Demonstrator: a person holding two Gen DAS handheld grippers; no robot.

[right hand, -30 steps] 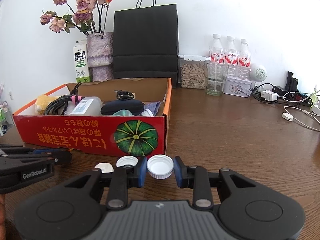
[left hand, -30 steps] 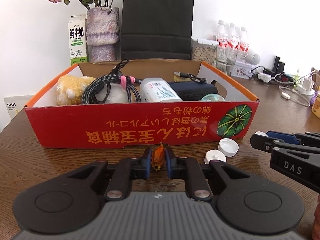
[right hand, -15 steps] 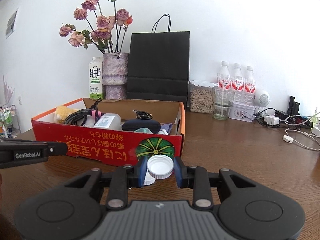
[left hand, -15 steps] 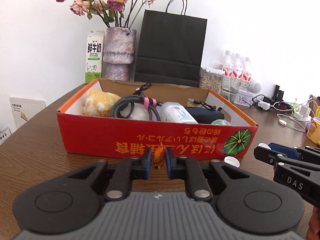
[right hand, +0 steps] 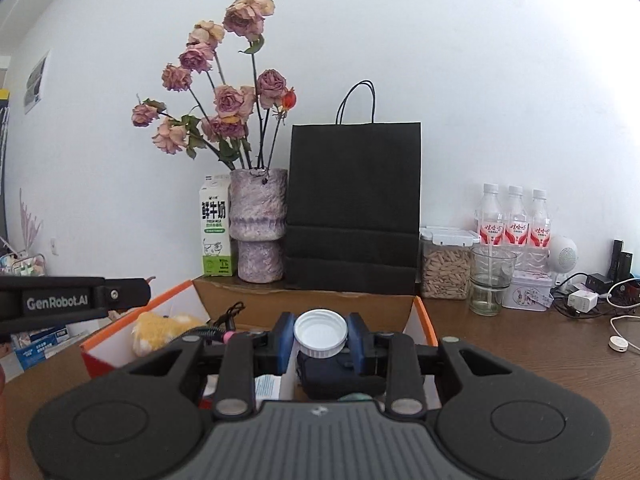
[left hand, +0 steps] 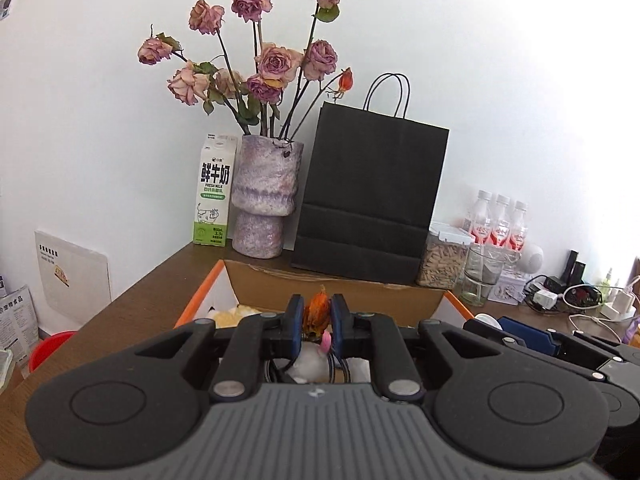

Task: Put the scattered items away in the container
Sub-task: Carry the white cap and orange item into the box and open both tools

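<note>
A small dried orange bud (left hand: 316,314) is pinched between the nearly closed jaws of the left gripper (left hand: 316,320), upright, with its tip standing above the pads. Directly below and beyond these jaws the cardboard box (left hand: 340,290) is seen, with its orange rim and brown inner back wall. Inside it, under the left jaws, a white lump (left hand: 310,364) with a pink tie (left hand: 325,340) and dark cable loops can be made out, and a yellow plush toy (left hand: 236,314) lies to the left of the jaws.

A white bottle cap (right hand: 320,333) is held flat between the jaws of the right gripper (right hand: 320,334), which are set narrow to its width, the blue pads pressed on its ribbed sides. Beneath these jaws the same box is seen from the right wrist view: a dark pouch (right hand: 336,376) lies just under the cap, a labelled white bottle (right hand: 268,386) lies to the lower left of it, and a black cable (right hand: 230,316) and the plush toy lie further left.

Beyond the box, on the worktop (right hand: 520,344), a vase of dried roses (right hand: 258,224), a milk carton (right hand: 215,232) and a black paper bag (right hand: 354,208) are lined up against the wall. To the right of the bag a clear lidded tub of seeds (right hand: 446,264), an empty glass (right hand: 490,280) and three water bottles (right hand: 514,220) are set close together.
</note>
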